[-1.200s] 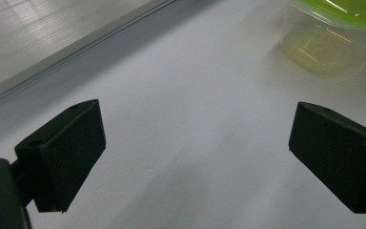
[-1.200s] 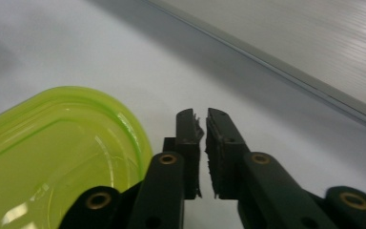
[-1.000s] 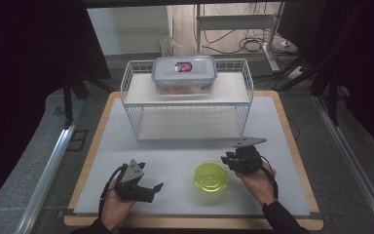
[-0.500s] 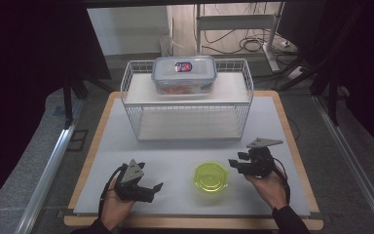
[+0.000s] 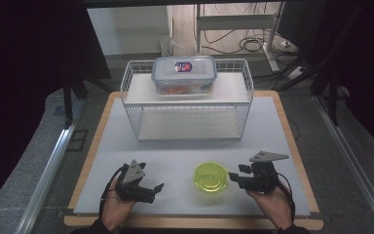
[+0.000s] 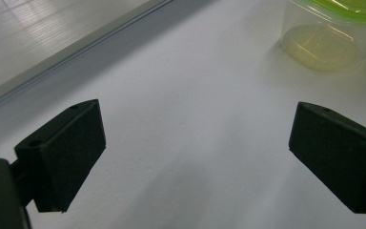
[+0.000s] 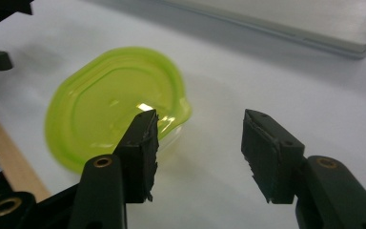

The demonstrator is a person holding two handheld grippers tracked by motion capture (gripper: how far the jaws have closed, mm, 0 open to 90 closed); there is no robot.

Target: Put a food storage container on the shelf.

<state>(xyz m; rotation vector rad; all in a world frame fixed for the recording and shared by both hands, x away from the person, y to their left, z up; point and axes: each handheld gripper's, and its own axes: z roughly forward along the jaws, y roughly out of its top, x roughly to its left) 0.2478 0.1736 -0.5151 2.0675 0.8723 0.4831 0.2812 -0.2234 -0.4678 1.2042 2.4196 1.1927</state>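
A: Where's the green-lidded tub [image 5: 211, 178] now?

B: Low in the middle of the high view, on the white desk [image 5: 185, 146], between the two hands. The right claw [image 5: 235, 175] sits just to its right, jaws apart and empty. In the right gripper view the lid's little tab points toward the gap, and the left-hand jaw overlaps the rim.

A: And the left claw [image 5: 153, 187]?

B: Also spread wide with nothing in it, at the lower left, well apart from the tub.

A: How would you take hold?

B: I'd bring the right claw in level so one jaw goes each side of the rim or the tab, and close slowly; the tub looks light and may skid. The left claw could steady the far side.

A: Any change from a second ago?

B: The right claw has drawn back rightward and lower, away from the tub. The tub, the left hand and the box [image 5: 184, 74] on the wire rack [image 5: 185, 112] are as they were.
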